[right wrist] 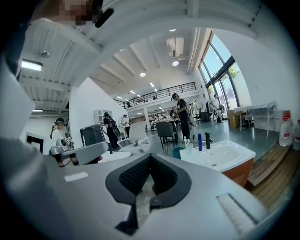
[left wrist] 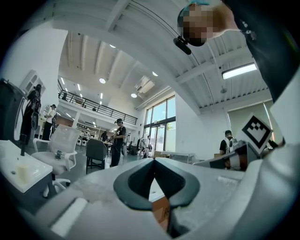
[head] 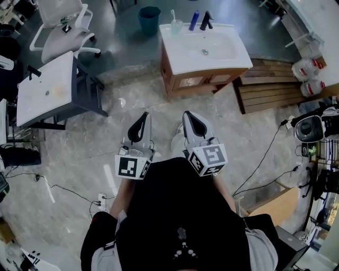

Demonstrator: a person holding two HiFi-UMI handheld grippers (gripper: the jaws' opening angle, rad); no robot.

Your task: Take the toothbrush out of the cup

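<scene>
The grey left gripper (head: pixel 143 118) and the grey right gripper (head: pixel 189 117) have their jaws together and empty. At 12 o'clock, the white toothbrush (head: pixel 172 15) stands in the translucent plastic cup (head: pixel 176 26).

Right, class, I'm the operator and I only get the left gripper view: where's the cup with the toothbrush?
Observer: The head view shows the cup, with the toothbrush sticking out of it, on the far left corner of the washbasin ahead.
Operator: Anything beside it?
Observer: A blue bottle, then a black tap, to its right.
Operator: And my other side?
Observer: The right gripper has its jaws together on nothing.
</scene>
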